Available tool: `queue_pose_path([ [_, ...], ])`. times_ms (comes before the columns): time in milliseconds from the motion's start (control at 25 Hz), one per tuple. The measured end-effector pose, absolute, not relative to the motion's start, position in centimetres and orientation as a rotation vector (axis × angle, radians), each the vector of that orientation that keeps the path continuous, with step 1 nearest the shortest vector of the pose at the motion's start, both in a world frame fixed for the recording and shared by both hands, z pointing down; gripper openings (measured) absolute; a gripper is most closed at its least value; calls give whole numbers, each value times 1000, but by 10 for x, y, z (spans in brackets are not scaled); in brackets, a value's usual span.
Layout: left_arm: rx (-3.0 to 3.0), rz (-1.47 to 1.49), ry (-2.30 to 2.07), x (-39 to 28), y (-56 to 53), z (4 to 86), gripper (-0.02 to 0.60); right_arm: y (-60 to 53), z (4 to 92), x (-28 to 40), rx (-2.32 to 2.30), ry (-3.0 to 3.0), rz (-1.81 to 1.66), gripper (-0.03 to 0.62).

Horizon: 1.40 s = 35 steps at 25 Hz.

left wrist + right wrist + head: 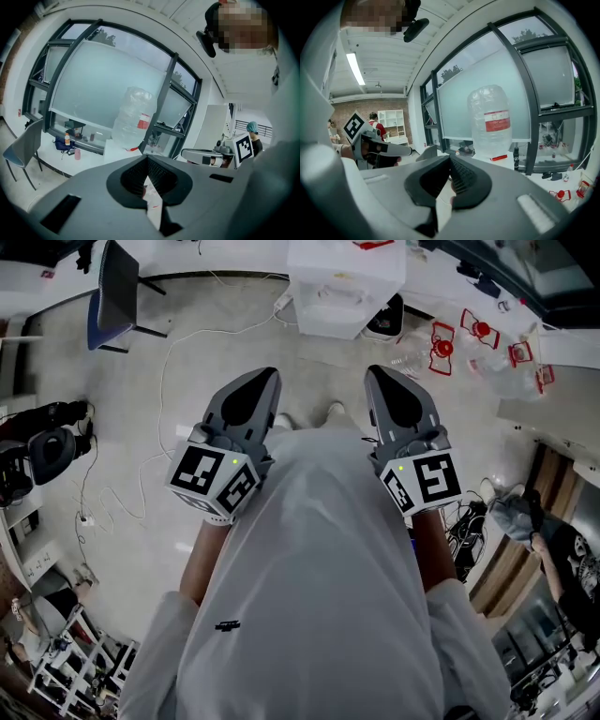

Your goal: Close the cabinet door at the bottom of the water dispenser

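Your left tongs (265, 381), left of centre, are pressed together on nothing. At top centre stands the water dispenser (345, 287); its bottom cabinet door can't be made out. Expect a light, stiff hinged panel, so push near its free edge. Your right tongs (380, 379) are likewise together and empty.

You are standing on a pale grey speckled floor (234, 343). At its far edge, straight ahead of you, a white boxy water dispenser (342, 287) stands on it. To the dispenser's left, a blue-grey chair on thin black legs (112, 292) stands near the wall. A thin white cable (162, 381) trails from the dispenser's foot in loose curves toward your left. Right of the dispenser, several red-and-clear plastic pieces (442, 348) lie scattered. A heap of black equipment (47, 451) sits at the left edge.
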<state>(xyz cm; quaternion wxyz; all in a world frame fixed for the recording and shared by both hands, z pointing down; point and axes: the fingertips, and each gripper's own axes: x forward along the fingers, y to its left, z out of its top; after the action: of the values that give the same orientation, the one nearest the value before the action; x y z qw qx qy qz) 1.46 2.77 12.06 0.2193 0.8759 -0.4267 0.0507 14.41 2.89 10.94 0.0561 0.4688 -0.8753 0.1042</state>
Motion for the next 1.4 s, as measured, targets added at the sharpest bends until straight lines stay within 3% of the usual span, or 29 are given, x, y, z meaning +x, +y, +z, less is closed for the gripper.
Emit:
queue_pose_path([
  [600,2485,118,-1045,-8,41,124,0,56,109,119,1546,-2557,298,9],
  [1120,2479,9,-1060,-97,61,131,2,82,103,56,1617,-2524,231,9],
  [1400,2480,-35,-1014,-114,68,127,2,92,88,48,1668,-2439,161,11],
])
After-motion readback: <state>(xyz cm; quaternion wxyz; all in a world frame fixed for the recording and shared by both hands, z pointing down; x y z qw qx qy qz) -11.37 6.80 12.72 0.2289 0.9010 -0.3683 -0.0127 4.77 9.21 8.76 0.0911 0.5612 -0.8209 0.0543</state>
